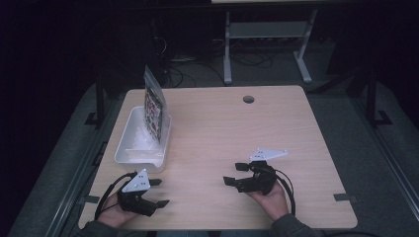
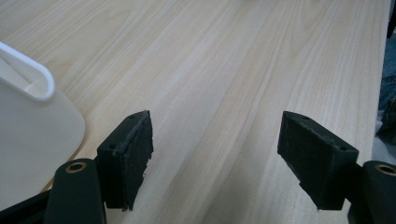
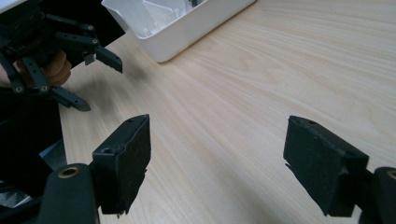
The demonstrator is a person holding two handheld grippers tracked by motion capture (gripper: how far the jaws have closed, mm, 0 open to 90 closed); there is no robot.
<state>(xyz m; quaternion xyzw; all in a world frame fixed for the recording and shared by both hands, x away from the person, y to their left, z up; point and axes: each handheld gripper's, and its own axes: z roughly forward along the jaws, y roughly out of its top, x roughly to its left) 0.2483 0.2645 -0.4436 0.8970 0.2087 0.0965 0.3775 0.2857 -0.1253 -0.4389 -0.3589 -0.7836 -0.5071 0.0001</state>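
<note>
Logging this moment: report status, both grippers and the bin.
Left gripper open, empty, beside the white bin. Right gripper open, empty, over bare table. Printed bag stands upright in the bin. Nothing in the way.

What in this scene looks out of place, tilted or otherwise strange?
Only the packet stands out: it stands on edge in the white tub, leaning against the tub's far right rim and rising well above it, so it might tip. Both the left gripper and the right gripper are open and hold nothing.
</note>
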